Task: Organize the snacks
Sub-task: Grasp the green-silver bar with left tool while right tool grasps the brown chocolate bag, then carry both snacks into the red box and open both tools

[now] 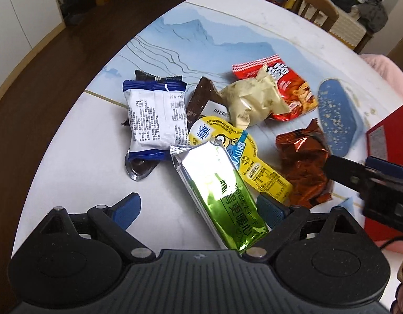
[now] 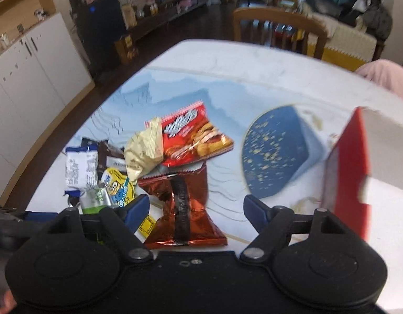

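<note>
A green foil packet (image 1: 222,198) lies flat on the table between the fingers of my left gripper (image 1: 200,208), which is open; the right pad stands close beside the packet's edge and the left pad is well clear of it. My right gripper (image 2: 197,209) is open over a crinkled red-brown foil bag (image 2: 185,204), which lies between its fingers with a gap on the right side. That bag (image 1: 303,167) also shows in the left wrist view, with the right gripper's black finger (image 1: 342,168) above its right edge.
More snacks are piled behind: a white-and-blue packet (image 1: 154,115), a dark brown bar (image 1: 201,99), a yellow cartoon pouch (image 1: 243,151), a cream packet (image 1: 251,102) and a red bag (image 1: 287,86). To the right are a blue oval lid (image 2: 274,157) and a red box (image 2: 345,172). A wooden chair (image 2: 277,23) stands behind the table (image 1: 78,151).
</note>
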Demonstrator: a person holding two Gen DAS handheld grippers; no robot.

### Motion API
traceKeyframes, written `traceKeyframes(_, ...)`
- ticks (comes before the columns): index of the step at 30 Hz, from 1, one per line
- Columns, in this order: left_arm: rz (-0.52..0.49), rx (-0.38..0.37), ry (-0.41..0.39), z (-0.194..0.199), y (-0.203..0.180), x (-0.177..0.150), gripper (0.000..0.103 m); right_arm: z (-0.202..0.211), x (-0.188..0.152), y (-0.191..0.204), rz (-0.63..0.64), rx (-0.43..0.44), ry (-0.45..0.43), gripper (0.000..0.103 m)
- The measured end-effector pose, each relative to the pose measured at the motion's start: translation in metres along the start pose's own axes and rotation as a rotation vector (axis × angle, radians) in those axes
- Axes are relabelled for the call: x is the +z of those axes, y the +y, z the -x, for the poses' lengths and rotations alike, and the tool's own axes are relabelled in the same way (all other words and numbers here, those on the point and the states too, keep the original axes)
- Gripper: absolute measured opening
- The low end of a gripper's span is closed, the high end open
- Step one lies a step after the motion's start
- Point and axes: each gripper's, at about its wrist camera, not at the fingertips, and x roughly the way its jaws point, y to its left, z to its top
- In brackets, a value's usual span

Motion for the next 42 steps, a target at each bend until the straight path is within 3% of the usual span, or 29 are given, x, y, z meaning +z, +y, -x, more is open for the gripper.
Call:
traceKeyframes(6, 0.014, 0.021, 0.010, -0.010, -0.009, 0.001, 0.096, -0.028, 0.005, -0.005, -0.053, 0.029, 0.076, 0.078)
traceKeyframes(14, 0.060, 0.023, 0.050, -0.023, -0.009, 0.004, 0.091, -0.046, 0.009, -0.006, -0.087, 0.031, 0.114, 0.070)
traceKeyframes(18, 0.064, 0.016, 0.042, -0.021, -0.008, 0.005, 0.085, -0.052, 0.011, -0.006, -0.108, 0.056, 0.119, 0.054)
traceKeyframes(24, 0.061, 0.006, 0.029, -0.016, -0.001, 0.007, 0.058, -0.047, 0.009, -0.003, -0.111, 0.048, 0.090, 0.048)
traceKeyframes(27, 0.070, -0.005, 0.030, -0.015, 0.004, 0.008, 0.053, -0.043, 0.008, -0.001, -0.111, 0.045, 0.079, 0.044)
traceKeyframes(42, 0.101, -0.065, 0.053, -0.004, 0.032, 0.001, 0.050, 0.004, -0.011, -0.004, -0.173, -0.007, -0.004, 0.040)
